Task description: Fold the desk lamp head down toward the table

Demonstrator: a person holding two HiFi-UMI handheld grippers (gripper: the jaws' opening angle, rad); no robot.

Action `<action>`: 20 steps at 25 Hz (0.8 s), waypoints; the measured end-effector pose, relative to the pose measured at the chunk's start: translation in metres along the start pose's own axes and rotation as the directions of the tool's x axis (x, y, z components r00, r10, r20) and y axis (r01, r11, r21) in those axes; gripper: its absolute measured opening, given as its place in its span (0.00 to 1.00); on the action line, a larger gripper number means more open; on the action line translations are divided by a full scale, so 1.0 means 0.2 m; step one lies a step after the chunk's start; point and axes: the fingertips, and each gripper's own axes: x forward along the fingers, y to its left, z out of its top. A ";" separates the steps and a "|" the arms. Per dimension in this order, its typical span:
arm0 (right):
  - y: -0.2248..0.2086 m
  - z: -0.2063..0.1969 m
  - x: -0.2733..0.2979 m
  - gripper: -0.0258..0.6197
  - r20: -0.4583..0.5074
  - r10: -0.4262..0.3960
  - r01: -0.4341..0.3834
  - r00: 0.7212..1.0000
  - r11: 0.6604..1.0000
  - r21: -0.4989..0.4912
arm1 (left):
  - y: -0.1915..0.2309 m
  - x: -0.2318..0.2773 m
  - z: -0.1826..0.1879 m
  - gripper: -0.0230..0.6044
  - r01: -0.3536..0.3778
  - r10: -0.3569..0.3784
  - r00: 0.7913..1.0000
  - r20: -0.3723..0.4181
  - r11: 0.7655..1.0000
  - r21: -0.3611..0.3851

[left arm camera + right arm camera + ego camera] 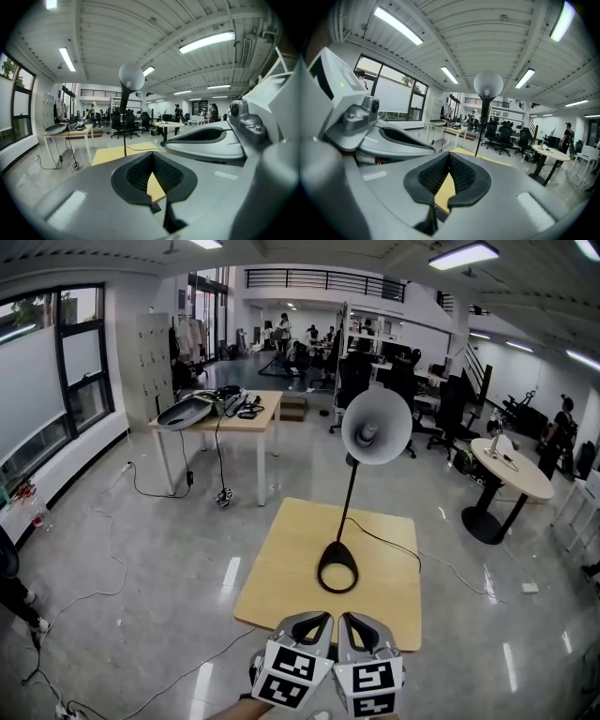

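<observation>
The desk lamp stands upright on a small light wooden table [281, 568]. Its grey-white round head [376, 427] faces me on a thin black stem [349, 498], above a black ring base [337, 569]; a black cord runs off to the right. My left gripper [319, 618] and right gripper [349, 620] sit side by side at the table's front edge, both shut and empty, short of the base. In the left gripper view the lamp head [131, 76] rises beyond the closed left gripper [152, 155]. In the right gripper view the head [488, 84] stands above the closed right gripper [449, 154].
A wooden desk [217, 413] with a grey tray and cables stands at the back left. A round white table [511, 471] is at the right, with office chairs [403, 390] and people behind. Cables trail over the glossy floor [112, 559].
</observation>
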 end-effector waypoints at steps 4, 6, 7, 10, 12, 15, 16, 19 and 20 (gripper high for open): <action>-0.52 0.12 0.48 0.05 0.008 0.012 -0.011 1.000 1.000 -0.013 | 0.19 0.64 0.27 0.07 -0.018 0.018 1.000 0.004 1.000 0.000; -0.85 0.16 0.66 0.05 0.010 0.021 -0.021 1.000 1.000 -0.021 | 0.20 0.99 0.43 0.07 -0.027 0.027 1.000 0.004 1.000 -0.004; -1.01 0.16 0.74 0.05 0.012 0.027 -0.027 1.000 0.999 -0.024 | 0.20 1.16 0.49 0.07 -0.033 0.033 0.999 0.004 0.999 -0.007; -1.45 0.16 1.01 0.05 0.018 0.042 -0.042 0.999 0.999 -0.032 | 0.22 1.65 0.64 0.07 -0.048 0.048 0.999 0.003 0.999 -0.010; -1.71 0.19 1.22 0.05 0.022 0.055 -0.054 0.998 0.998 -0.046 | 0.28 1.96 0.74 0.07 -0.060 0.060 0.998 0.001 0.998 -0.009; -2.02 0.28 1.40 0.05 0.008 0.083 -0.082 0.997 0.993 -0.091 | 0.32 2.30 0.93 0.07 -0.082 0.082 0.997 -0.006 0.997 -0.011; -2.12 0.31 1.43 0.05 0.006 0.093 -0.092 0.996 0.990 -0.103 | 0.31 2.39 0.98 0.07 -0.089 0.089 0.996 -0.008 0.996 -0.013; -2.43 0.35 1.48 0.05 0.014 0.123 -0.119 0.992 0.983 -0.141 | 0.23 2.66 1.12 0.07 -0.111 0.111 0.994 -0.012 0.994 -0.014; -2.53 0.35 1.50 0.05 0.017 0.131 -0.127 0.991 0.980 -0.156 | 0.20 2.75 1.17 0.07 -0.119 0.119 0.993 -0.012 0.993 -0.011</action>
